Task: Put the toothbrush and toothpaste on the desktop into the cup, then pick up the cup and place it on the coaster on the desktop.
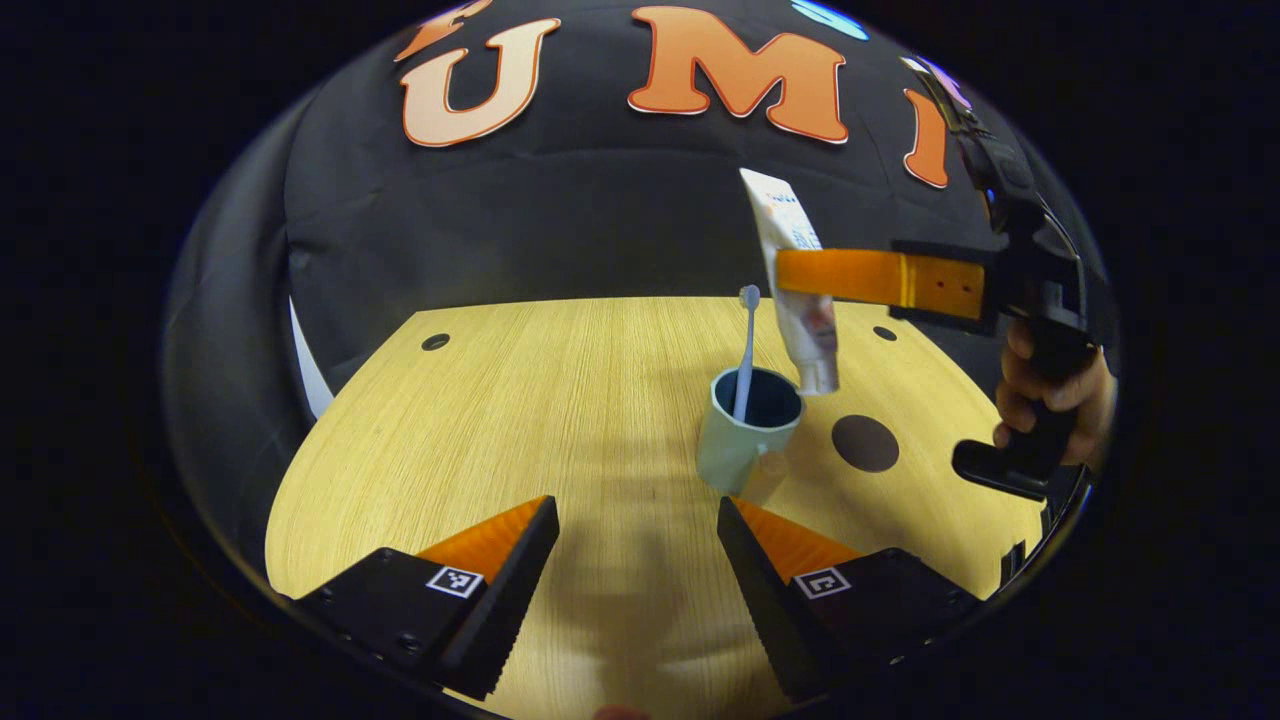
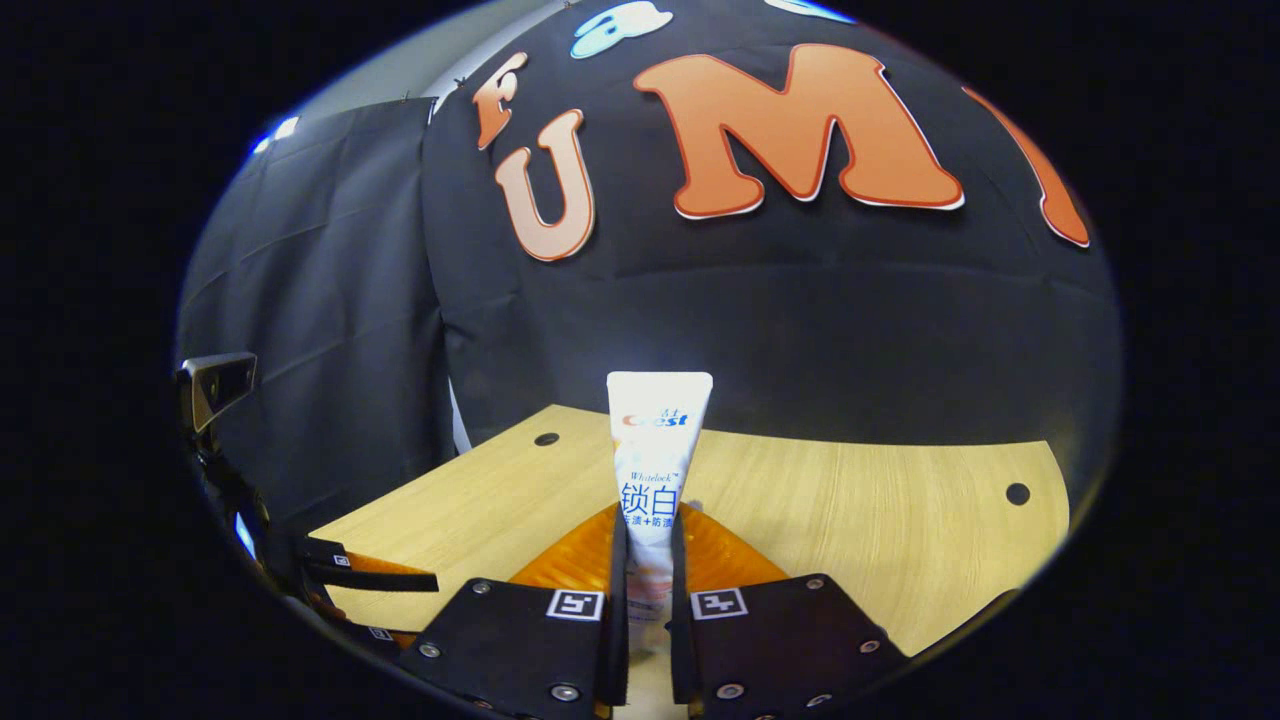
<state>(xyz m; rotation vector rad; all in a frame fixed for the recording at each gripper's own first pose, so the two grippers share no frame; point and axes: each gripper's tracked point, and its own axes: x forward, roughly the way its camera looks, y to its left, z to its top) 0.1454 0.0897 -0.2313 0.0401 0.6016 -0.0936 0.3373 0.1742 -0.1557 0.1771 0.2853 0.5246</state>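
A pale green cup (image 1: 745, 435) stands on the wooden desktop (image 1: 560, 420) with a toothbrush (image 1: 746, 350) upright inside it. A white toothpaste tube (image 1: 795, 290) hangs cap-down just above the cup's right rim, with my right gripper (image 1: 800, 275) shut on it and a hand (image 1: 1050, 390) holding that gripper. In the right gripper view the tube (image 2: 655, 470) stands upright, pinched between my right gripper's (image 2: 648, 570) two fingers. My left gripper (image 1: 635, 530) is open, low over the desk just in front of the cup. A dark round coaster (image 1: 865, 443) lies right of the cup.
Small round holes (image 1: 435, 342) mark the desk's far corners, with another hole (image 2: 1017, 493) at the right in the right gripper view. My left gripper's body (image 2: 330, 575) sits at the desk's left edge there. Black cloth wall runs behind the desk.
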